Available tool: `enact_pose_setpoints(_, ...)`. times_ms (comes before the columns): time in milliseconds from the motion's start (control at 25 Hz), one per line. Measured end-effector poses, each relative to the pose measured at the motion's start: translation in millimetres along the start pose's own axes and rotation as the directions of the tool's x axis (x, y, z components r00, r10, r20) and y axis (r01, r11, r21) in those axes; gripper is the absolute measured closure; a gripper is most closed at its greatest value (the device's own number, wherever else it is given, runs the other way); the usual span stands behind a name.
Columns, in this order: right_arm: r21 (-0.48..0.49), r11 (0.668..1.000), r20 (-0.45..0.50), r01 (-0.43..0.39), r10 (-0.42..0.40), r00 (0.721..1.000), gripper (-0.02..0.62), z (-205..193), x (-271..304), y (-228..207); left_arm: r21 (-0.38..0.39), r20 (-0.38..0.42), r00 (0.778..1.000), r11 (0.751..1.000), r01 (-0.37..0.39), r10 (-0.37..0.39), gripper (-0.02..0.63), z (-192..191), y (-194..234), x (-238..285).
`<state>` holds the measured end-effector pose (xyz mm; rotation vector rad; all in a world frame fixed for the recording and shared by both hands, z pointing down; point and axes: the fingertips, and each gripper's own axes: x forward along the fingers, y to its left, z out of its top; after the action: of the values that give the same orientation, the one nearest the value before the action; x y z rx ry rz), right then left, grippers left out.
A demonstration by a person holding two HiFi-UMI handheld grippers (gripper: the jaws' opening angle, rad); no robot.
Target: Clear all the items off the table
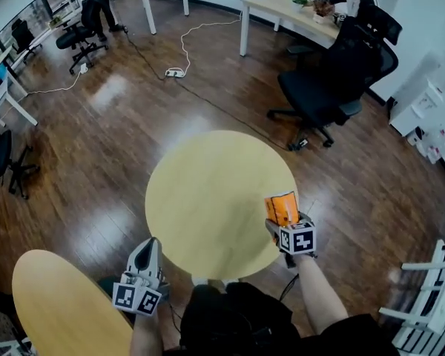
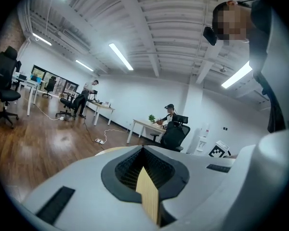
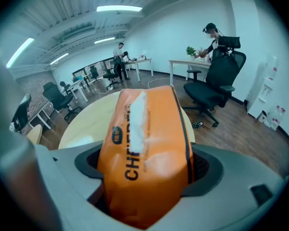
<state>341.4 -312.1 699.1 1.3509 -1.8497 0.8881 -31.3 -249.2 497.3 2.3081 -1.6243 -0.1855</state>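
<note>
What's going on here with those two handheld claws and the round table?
A person stands at a round pale-yellow table, with a two-jaw gripper in each hand. The right gripper is clamped on an orange plastic packet, held over the table's near edge. The left gripper is shut with nothing in it, beside the table. The head view shows no other item on the tabletop.

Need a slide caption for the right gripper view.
Right gripper shut on an orange packet, round yellow table beyond.

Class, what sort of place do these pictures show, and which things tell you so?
Probably an open-plan office: a desk, a swivel chair, and a power strip cabled across the wood floor.
</note>
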Motion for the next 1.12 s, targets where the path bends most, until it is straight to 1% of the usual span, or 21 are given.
enact_pose_setpoints(160,-0.022,1.000,-0.031,0.022,-0.022,0.999,0.150,1.6,22.1,-5.9,-0.021,-0.052,0.998,1.000,-0.018,0.017,0.614,-18.3,4.6,15.3)
enact_pose_setpoints(280,-0.023,0.999,-0.039,0.026,-0.027,0.999,0.149,3.7,38.6,-7.5,-0.068,-0.061,0.998,0.997,-0.036,0.032,0.614,-29.3,8.0,24.5)
enact_pose_setpoints(360,-0.039,0.999,-0.060,0.038,-0.040,0.997,0.149,-2.0,48.4,-6.9,-0.089,-0.080,0.996,0.995,-0.046,0.039,0.614,-40.8,7.7,25.5)
enact_pose_setpoints(520,-0.048,0.998,-0.104,0.048,-0.053,0.993,0.141,-15.8,63.8,-5.4,-0.098,-0.140,0.990,0.995,-0.024,0.010,0.614,-58.5,-2.7,27.2)
enact_pose_setpoints(760,-0.022,0.999,-0.138,0.027,-0.030,0.990,0.107,-21.1,78.3,-3.3,-0.080,-0.153,0.988,0.997,-0.011,-0.002,0.614,-59.8,-4.0,28.9)
enact_pose_setpoints(920,-0.001,1.000,-0.116,0.028,-0.028,0.993,0.090,-18.3,73.8,-4.6,-0.068,-0.151,0.988,0.998,-0.004,-0.007,0.614,-54.9,-8.1,29.5)
enact_pose_setpoints(960,0.013,0.999,-0.102,0.029,-0.028,0.994,0.055,-17.0,71.4,-5.4,-0.066,-0.150,0.989,0.998,-0.002,-0.008,0.614,-53.9,-9.9,29.4)
enact_pose_setpoints(1120,0.075,0.997,-0.049,0.004,0.000,0.999,0.054,-9.8,61.6,-4.9,-0.055,-0.133,0.991,0.998,0.005,-0.012,0.614,-48.1,-16.3,28.7)
